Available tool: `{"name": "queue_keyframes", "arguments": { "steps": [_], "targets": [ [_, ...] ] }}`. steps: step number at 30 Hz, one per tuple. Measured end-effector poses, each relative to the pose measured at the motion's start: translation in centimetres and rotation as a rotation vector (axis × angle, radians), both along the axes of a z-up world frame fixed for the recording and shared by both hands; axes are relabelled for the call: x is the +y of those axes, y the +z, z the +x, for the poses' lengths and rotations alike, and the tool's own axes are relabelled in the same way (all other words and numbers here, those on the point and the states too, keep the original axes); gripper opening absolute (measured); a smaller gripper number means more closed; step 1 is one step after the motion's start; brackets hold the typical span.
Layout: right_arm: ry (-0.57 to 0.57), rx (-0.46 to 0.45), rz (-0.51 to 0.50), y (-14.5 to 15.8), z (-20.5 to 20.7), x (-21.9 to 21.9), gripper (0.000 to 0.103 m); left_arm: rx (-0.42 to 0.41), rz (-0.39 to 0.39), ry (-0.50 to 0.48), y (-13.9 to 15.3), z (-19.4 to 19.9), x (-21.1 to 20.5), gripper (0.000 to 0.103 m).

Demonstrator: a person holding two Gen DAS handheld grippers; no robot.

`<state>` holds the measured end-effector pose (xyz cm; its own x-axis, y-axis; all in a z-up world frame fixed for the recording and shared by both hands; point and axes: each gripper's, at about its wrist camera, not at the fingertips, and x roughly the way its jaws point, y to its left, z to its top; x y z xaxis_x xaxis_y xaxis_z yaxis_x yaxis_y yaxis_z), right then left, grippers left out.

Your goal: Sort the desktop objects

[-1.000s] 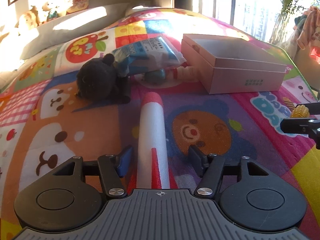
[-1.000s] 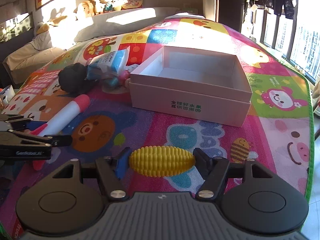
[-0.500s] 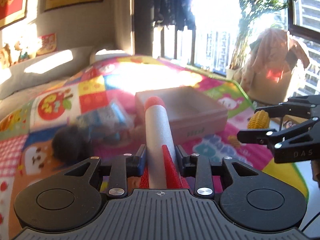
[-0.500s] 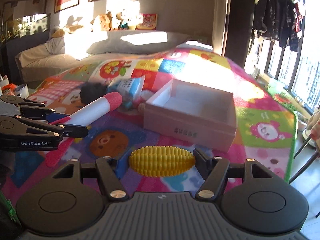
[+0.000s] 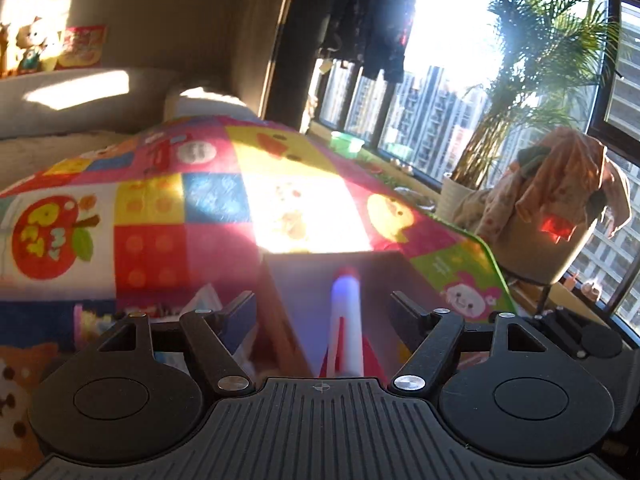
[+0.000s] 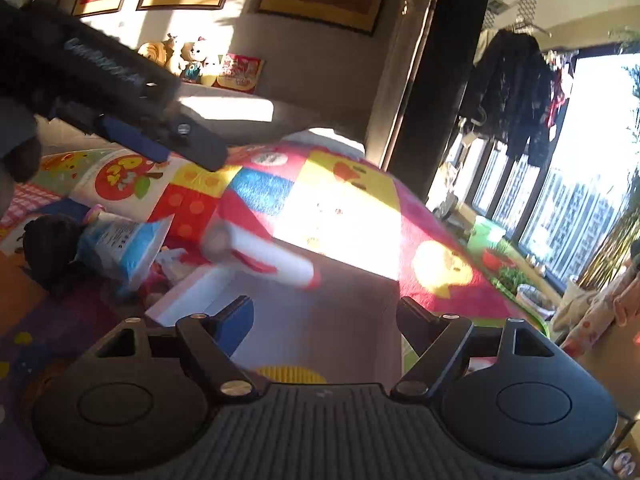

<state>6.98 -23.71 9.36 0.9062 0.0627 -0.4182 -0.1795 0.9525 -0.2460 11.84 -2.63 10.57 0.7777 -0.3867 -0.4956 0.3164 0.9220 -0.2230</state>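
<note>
Both our claws are opening over the box [image 6: 320, 332]: left claw [image 5: 323, 312] drops the rocket [image 6: 264, 254], right claw [image 6: 325, 320] the corn [image 6: 290, 375]; we should hold centred so neither bounces out

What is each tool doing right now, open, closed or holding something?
Left tool: opening, foam rocket loose between the jaws, over the box.
Right tool: opening, toy corn released below.

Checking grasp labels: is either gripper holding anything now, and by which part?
Nothing is held. Both grippers' jaws are opening: the rocket drops free of the left gripper; the corn lies below the right gripper.
</note>
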Motion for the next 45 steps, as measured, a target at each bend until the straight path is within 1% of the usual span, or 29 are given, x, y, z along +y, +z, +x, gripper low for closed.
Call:
{"name": "queue_keyframes", "arguments": {
  "steps": [1, 3, 6, 8, 10, 13, 16, 18, 21, 23, 25, 27, 28, 29, 30, 31, 33, 34, 35, 36, 38, 39, 41, 42, 44, 45],
  "targets": [
    [0.003, 0.027, 0.032, -0.7, -0.2, -0.4, 0.079, 0.011, 0.021, 0.019, -1.2, -0.8, 0.5, 0.081],
    [-0.014, 0.064, 0.064, -1.9, -0.6, -1.0, 0.079, 0.031, 0.077, 0.059, -3.6, -3.0, 2.0, 0.081],
    [-0.031, 0.108, 0.098, -2.6, -0.8, -1.6, 0.080, 0.053, 0.112, 0.090, -5.9, -5.7, 3.3, 0.088],
    [-0.040, 0.130, 0.107, -2.8, -0.6, -1.8, 0.081, 0.039, 0.152, 0.114, -6.6, -7.4, 3.8, 0.093],
    [-0.045, 0.132, 0.094, -2.8, -0.4, -1.4, 0.082, 0.030, 0.195, 0.131, -7.0, -9.0, 4.1, 0.094],
    [-0.037, 0.136, 0.085, -2.6, -0.3, -0.2, 0.082, 0.030, 0.209, 0.147, -7.5, -10.4, 4.7, 0.094],
    [0.001, 0.146, 0.114, -1.9, -0.4, 1.4, 0.082, -0.001, 0.235, 0.171, -7.7, -11.3, 5.0, 0.096],
    [0.047, 0.157, 0.142, -1.1, -0.1, 3.0, 0.082, -0.014, 0.256, 0.198, -7.9, -11.6, 5.3, 0.097],
    [0.121, 0.176, 0.187, 0.3, 1.1, 5.7, 0.083, -0.001, 0.241, 0.243, -8.1, -11.9, 6.4, 0.100],
    [0.164, 0.183, 0.202, 1.1, 2.2, 7.9, 0.087, 0.007, 0.223, 0.285, -8.4, -12.1, 7.5, 0.100],
    [0.192, 0.179, 0.182, 1.4, 3.7, 10.3, 0.089, 0.020, 0.205, 0.319, -8.7, -12.3, 8.5, 0.101],
    [0.204, 0.164, 0.131, 1.3, 5.4, 13.2, 0.089, 0.039, 0.168, 0.343, -9.1, -12.5, 9.5, 0.101],
    [0.204, 0.151, 0.107, 1.2, 6.2, 14.5, 0.085, 0.038, 0.137, 0.349, -9.1, -12.7, 10.0, 0.101],
    [0.206, 0.133, 0.079, 1.1, 7.2, 15.8, 0.080, 0.026, 0.111, 0.358, -9.0, -12.9, 10.4, 0.102],
    [0.204, 0.125, 0.053, 0.9, 8.2, 17.0, 0.064, 0.023, 0.097, 0.362, -9.1, -12.9, 10.6, 0.102],
    [0.201, 0.125, 0.033, 0.6, 9.2, 17.9, 0.052, 0.027, 0.085, 0.363, -9.1, -12.9, 10.9, 0.102],
    [0.172, 0.093, -0.013, -0.2, 11.4, 19.7, 0.046, 0.027, 0.070, 0.360, -9.1, -13.0, 11.1, 0.102],
    [0.144, 0.082, -0.033, -0.6, 12.3, 20.2, 0.045, 0.025, 0.067, 0.358, -9.1, -13.0, 11.1, 0.102],
    [0.119, 0.098, -0.041, -1.3, 13.5, 20.5, 0.045, 0.025, 0.066, 0.356, -9.1, -13.0, 11.1, 0.102],
    [0.106, 0.144, -0.028, -1.9, 14.7, 20.4, 0.045, 0.026, 0.063, 0.355, -9.1, -13.0, 11.1, 0.102],
    [0.080, 0.280, 0.029, -3.0, 16.3, 19.6, 0.046, 0.031, 0.061, 0.357, -9.2, -13.0, 11.1, 0.102],
    [0.075, 0.348, 0.087, -3.5, 16.4, 18.7, 0.046, 0.035, 0.059, 0.358, -9.2, -12.9, 11.2, 0.102],
    [0.114, 0.444, 0.180, -3.5, 15.3, 17.2, 0.046, 0.044, 0.058, 0.366, -9.3, -12.7, 11.2, 0.102],
    [0.164, 0.512, 0.222, -3.5, 14.1, 16.6, 0.047, 0.045, 0.062, 0.371, -9.3, -12.7, 11.2, 0.102],
    [0.222, 0.579, 0.255, -3.2, 11.4, 15.7, 0.047, 0.031, 0.079, 0.382, -9.1, -13.0, 10.9, 0.102],
    [0.232, 0.584, 0.261, -2.6, 9.5, 15.3, 0.047, 0.014, 0.091, 0.388, -8.9, -13.3, 10.6, 0.102]
  ]
}}
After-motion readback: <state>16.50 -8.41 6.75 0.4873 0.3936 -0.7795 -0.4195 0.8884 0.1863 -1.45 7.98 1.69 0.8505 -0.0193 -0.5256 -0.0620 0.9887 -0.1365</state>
